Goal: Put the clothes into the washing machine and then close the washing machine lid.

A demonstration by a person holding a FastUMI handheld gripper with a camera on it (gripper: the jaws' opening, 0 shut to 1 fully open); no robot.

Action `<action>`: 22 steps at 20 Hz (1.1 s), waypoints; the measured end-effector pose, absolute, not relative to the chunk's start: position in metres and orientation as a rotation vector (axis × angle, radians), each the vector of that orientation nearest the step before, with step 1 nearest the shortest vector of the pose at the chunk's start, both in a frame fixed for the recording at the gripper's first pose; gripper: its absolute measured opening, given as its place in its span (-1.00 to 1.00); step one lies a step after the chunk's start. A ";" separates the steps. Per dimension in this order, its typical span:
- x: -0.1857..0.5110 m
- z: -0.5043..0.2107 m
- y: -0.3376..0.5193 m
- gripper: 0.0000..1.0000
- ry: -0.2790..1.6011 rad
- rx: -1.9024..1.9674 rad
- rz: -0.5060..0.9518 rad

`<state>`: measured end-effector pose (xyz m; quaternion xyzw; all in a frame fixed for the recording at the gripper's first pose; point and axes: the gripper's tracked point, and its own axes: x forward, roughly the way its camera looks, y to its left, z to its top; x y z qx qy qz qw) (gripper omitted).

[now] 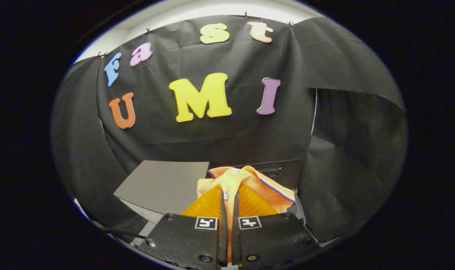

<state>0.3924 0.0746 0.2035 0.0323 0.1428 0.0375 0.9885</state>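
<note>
Two fingers: gripper (230,198) clamped on orange shirt (246,187) placket.
Left: grey panel (163,185), flat, bare.
Hidden: shirt's lower part, behind gripper body.

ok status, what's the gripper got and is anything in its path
Gripper shut on orange collared shirt with white buttons, placket pinched between fingers. Shirt held up before black cloth wall. Grey flat panel beside shirt; nothing blocking seen.

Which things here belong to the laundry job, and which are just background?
Job: orange shirt, pinched between the fingers of the tool; grey lid, raised beside the shirt.
Background: black cloth wall; thin cable.
</note>
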 end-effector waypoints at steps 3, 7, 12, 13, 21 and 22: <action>0.403 0.197 0.050 -0.85 0.298 0.060 0.043; 0.435 0.168 0.032 -0.85 0.361 0.023 0.065; 0.487 0.114 0.021 -0.85 0.475 0.012 0.107; 0.496 0.101 0.020 -0.85 0.500 0.013 0.117; 0.548 0.005 0.004 -0.85 0.713 0.009 0.161; 0.553 -0.005 0.002 -0.85 0.740 0.012 0.167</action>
